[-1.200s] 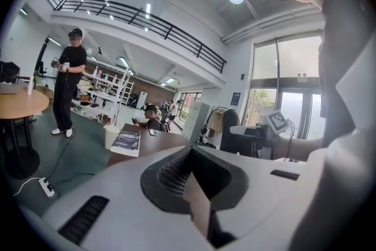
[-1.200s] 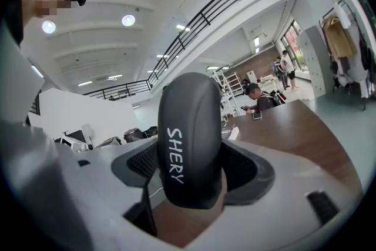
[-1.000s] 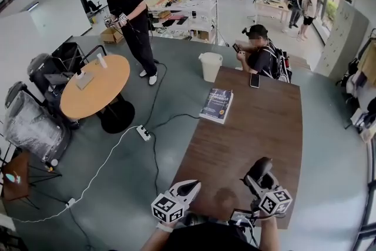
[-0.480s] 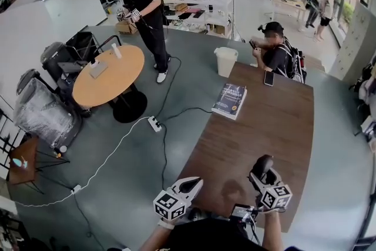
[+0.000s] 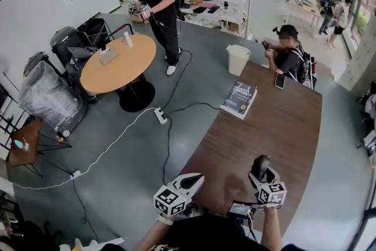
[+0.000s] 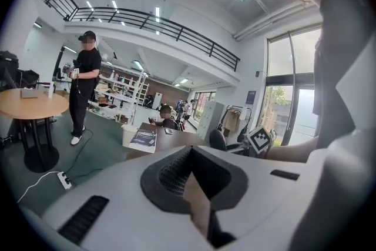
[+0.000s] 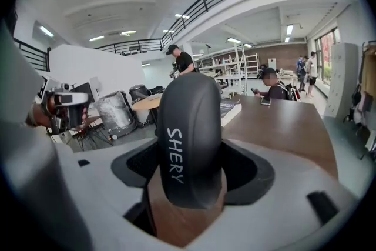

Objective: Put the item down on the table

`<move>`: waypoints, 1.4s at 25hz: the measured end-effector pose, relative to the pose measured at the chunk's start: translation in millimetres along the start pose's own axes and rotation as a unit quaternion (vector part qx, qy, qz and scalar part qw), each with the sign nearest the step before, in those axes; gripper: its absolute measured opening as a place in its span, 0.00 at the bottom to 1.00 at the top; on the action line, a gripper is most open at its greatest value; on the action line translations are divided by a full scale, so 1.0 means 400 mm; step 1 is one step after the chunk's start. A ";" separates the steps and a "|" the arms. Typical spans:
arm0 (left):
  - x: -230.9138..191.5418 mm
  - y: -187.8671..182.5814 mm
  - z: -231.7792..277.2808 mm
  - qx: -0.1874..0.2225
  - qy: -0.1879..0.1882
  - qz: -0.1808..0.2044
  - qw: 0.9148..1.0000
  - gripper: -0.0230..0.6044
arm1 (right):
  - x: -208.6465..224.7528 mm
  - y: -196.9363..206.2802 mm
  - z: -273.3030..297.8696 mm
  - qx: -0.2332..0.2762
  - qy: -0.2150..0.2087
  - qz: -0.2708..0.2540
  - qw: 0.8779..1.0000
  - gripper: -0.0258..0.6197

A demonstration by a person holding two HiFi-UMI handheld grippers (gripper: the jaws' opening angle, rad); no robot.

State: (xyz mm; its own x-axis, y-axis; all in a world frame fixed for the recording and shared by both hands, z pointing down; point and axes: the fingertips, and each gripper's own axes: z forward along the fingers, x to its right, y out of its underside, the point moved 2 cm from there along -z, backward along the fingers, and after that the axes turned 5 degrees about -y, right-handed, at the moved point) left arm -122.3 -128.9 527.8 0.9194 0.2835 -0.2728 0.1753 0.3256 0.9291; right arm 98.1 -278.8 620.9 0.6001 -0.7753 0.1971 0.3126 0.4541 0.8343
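Count: two tools, one item. The right tool [image 7: 189,200] is clamped on the dark oblong item [image 7: 189,126] marked SHERY. It sits between the jaws, long axis along them, free end pointing straight ahead over the brown counter [image 5: 282,126]. The left tool [image 6: 191,157], beside the right one, has its jaws together and holds nothing. One book [image 5: 239,99] lies well ahead of both.

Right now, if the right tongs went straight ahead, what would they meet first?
Probably the brown table: the right tongs, gripping the dark item, point low along it toward the book. Depth is unclear.
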 end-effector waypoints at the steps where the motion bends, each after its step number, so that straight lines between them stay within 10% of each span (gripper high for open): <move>1: -0.004 0.001 -0.001 0.001 -0.002 0.000 1.000 0.05 | 0.000 0.004 0.012 -0.007 -0.002 -0.007 1.000 0.53; 21: -0.064 0.003 -0.053 0.004 -0.052 -0.022 0.998 0.05 | -0.049 0.087 0.191 -0.128 -0.047 -0.097 0.986 0.53; 35: -0.105 0.031 -0.060 -0.002 -0.078 -0.036 0.996 0.05 | -0.065 0.170 0.315 -0.210 -0.082 -0.195 0.955 0.53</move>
State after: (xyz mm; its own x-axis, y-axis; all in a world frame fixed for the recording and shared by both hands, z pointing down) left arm -167.2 -115.1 544.8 0.9481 0.1157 -0.2962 0.2416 0.3435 0.9075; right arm 11.0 -283.1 737.2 0.2659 -0.9638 0.0199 0.7767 0.2264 0.5877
